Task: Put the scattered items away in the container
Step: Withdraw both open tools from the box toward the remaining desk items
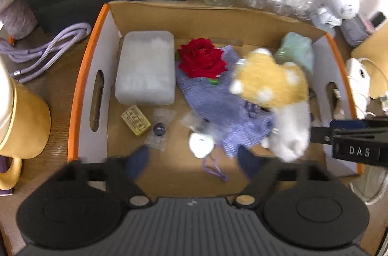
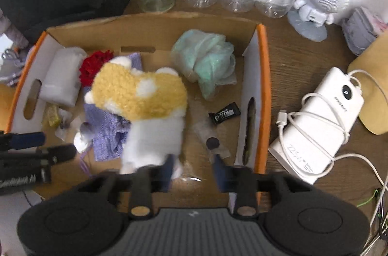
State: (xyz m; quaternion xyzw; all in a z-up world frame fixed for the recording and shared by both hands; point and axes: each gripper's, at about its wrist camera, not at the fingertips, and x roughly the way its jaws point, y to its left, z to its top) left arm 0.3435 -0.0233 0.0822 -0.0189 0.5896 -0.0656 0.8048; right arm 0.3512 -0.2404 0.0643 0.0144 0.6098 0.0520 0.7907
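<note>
**Plush toy in the box, loose things still on the table**

Your left gripper (image 1: 194, 162) stands wide over the near side of the cardboard box (image 1: 97, 57), with nothing between its fingers. Your right gripper (image 2: 194, 170) is parted about halfway; the plush toy (image 2: 143, 105) lies blurred just beside its left finger, and no pad presses on it, so you appear to have let go. The toy sits in the middle of the box, on the purple knitted cloth (image 1: 213, 96).

Already in the box: a red rose (image 1: 201, 57), a clear plastic case (image 1: 146, 67), a pale green bag (image 2: 206, 62) and small packets.

Outside the box, you have a power bank (image 2: 322, 120) to its right and a purple cable (image 1: 46, 47) to its left. If those count as scattered, your job looks largely done but not finished.
</note>
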